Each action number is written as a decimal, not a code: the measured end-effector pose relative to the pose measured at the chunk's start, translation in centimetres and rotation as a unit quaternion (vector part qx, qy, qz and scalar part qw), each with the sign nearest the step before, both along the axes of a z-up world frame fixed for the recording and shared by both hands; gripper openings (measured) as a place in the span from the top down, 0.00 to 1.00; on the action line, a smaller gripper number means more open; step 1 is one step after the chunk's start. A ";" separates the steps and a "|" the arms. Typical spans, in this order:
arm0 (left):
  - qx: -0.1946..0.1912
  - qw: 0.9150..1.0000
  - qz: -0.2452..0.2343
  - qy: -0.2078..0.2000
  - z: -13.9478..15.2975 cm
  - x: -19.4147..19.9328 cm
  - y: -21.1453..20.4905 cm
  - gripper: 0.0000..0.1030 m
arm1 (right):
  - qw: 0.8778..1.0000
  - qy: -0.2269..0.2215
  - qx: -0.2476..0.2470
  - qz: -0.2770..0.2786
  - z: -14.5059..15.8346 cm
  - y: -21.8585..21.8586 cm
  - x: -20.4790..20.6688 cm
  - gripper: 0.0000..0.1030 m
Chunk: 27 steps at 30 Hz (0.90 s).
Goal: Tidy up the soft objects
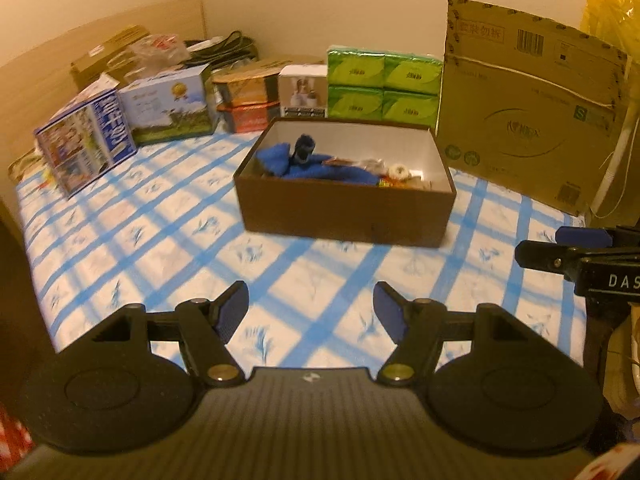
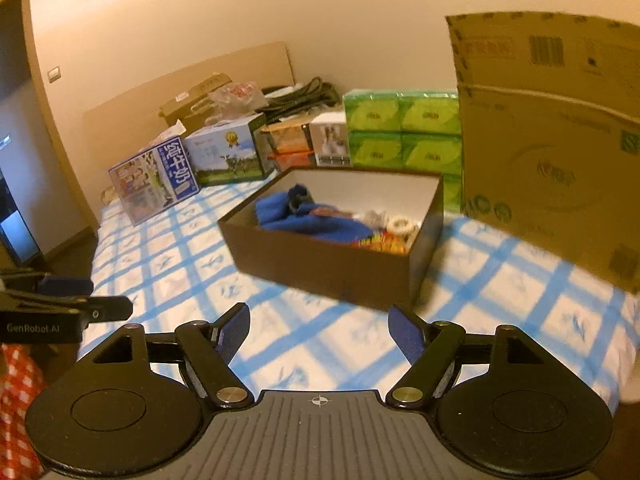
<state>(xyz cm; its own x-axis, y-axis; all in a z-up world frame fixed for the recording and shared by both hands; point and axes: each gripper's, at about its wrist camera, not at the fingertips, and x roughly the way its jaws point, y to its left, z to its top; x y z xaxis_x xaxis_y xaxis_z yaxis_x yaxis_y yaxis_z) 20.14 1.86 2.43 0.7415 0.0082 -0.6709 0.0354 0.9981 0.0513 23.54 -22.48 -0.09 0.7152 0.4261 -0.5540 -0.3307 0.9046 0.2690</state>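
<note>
both claws sit nearest: the left gripper (image 1: 311, 308) has its jaws spread wide with nothing between them, and the right gripper (image 2: 319, 330) is just as wide and bare. under them lies the blue checked sheet (image 1: 320, 292). at 12 o'clock stands the brown box (image 1: 344, 208), with the blue soft cloth (image 1: 316, 166) and small bits inside. beyond, at 1 o'clock, green tissue packs (image 1: 384, 84); at 2 o'clock, a big carton (image 1: 528, 108).
</note>
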 end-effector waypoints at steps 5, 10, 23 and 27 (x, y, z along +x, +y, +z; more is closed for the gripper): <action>-0.018 1.000 0.018 0.006 0.0 -4.6 0.1 0.35 | 1.000 0.015 0.003 -0.001 0.3 -0.4 -4.2 0.26; -0.028 0.999 0.029 0.016 -0.3 -8.8 -0.2 0.35 | 0.999 0.031 -0.008 0.013 0.0 -0.1 -8.3 0.26; -0.047 0.996 0.054 0.050 -2.6 -16.6 -0.2 0.35 | 0.996 0.069 -0.027 0.049 -1.9 1.4 -15.0 0.26; -0.049 0.996 0.056 0.055 -3.0 -17.7 -0.2 0.35 | 0.995 0.073 -0.040 0.053 -2.5 2.0 -16.3 0.26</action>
